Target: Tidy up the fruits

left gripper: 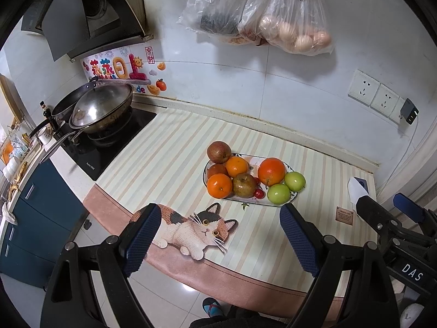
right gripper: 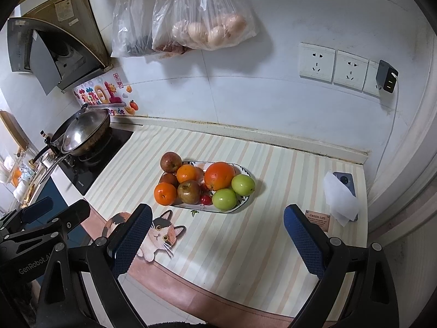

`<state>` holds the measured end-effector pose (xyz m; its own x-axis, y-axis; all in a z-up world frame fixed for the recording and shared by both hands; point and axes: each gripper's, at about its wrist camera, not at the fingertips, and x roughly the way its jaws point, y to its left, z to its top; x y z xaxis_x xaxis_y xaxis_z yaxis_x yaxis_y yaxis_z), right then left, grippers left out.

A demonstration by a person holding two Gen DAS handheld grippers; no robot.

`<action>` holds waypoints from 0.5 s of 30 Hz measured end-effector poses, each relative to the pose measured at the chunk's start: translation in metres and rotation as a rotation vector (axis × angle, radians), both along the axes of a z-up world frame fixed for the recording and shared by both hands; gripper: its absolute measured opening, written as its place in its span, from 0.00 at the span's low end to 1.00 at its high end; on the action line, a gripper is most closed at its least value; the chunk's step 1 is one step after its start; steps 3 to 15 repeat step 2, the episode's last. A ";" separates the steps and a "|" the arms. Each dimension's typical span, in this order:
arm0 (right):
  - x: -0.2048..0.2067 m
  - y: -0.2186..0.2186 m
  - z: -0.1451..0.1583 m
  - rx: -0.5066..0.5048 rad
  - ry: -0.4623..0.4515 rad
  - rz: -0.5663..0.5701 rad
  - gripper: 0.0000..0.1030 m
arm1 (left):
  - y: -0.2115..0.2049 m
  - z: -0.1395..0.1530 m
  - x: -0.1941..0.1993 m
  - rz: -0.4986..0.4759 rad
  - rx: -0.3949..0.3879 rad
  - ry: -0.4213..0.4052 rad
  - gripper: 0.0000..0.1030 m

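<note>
Fruit (left gripper: 240,176) fills plate (left gripper: 290,167); both tongs (left gripper: 220,242) (right gripper: 217,242) seemingly empty.

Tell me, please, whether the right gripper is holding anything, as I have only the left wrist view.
Observer: No. The right gripper has its fingers wide apart, with only the mat between them.
Operator: Thank you. What is the white thing that it partly hides from me at the mat's right end?
Observer: A crumpled tissue lying over a phone, whose camera end sticks out on the wall side.
Operator: And how many wall sockets are there? I can make out only two clearly.
Observer: Three sockets in a row; the charger sits in the rightmost.
</note>
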<state>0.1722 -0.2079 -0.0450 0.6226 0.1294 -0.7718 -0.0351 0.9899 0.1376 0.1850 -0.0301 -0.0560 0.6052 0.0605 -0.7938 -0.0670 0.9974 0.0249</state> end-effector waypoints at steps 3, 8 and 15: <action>0.000 -0.001 0.000 0.001 0.001 0.000 0.96 | 0.000 0.001 -0.001 0.001 -0.001 -0.005 0.86; 0.000 -0.001 0.000 0.001 0.001 0.000 0.96 | 0.000 0.001 -0.001 0.001 -0.001 -0.005 0.86; 0.000 -0.001 0.000 0.001 0.001 0.000 0.96 | 0.000 0.001 -0.001 0.001 -0.001 -0.005 0.86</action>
